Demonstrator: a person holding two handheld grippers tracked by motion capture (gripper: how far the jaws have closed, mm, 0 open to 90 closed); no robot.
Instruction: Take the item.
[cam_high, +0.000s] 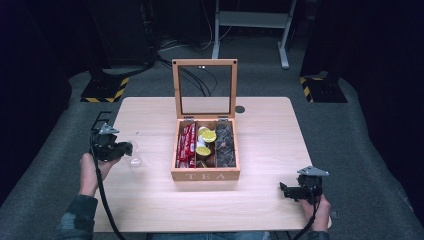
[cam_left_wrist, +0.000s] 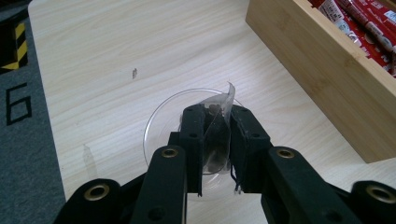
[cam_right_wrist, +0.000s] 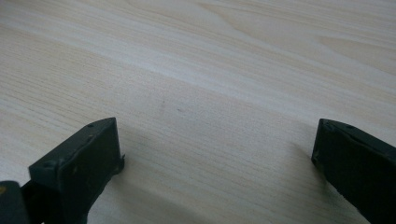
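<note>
At the left of the high view, the left claw (cam_high: 131, 148) is held by the person's left hand (cam_high: 89, 170) over the left part of the light wooden surface (cam_high: 150, 195). In the left gripper view, this claw (cam_left_wrist: 217, 114) is seen clamped on a small transparent sachet (cam_left_wrist: 217, 133). The sachet is thin and clear, its upper corner is curled above the jaws, and dark pieces are seen inside it; possibly it is a tea bag, but this cannot be told with certainty. Directly under the sachet, a clear round glass cup (cam_left_wrist: 159, 123) stands on the surface, and the sachet hangs over its opening.

In the middle, an open wooden box (cam_high: 205, 175) marked "TEA" is placed, with its glass lid (cam_high: 204, 88) raised upright. Three compartments are seen: red packets (cam_high: 186, 145) in the left one, yellow-topped pods (cam_high: 206, 140) in the middle one, dark sachets (cam_high: 225, 145) in the right one.

At the right, the right claw (cam_high: 284, 190) is held low near the front edge, and its jaws stand wide apart with nothing between them.
</note>
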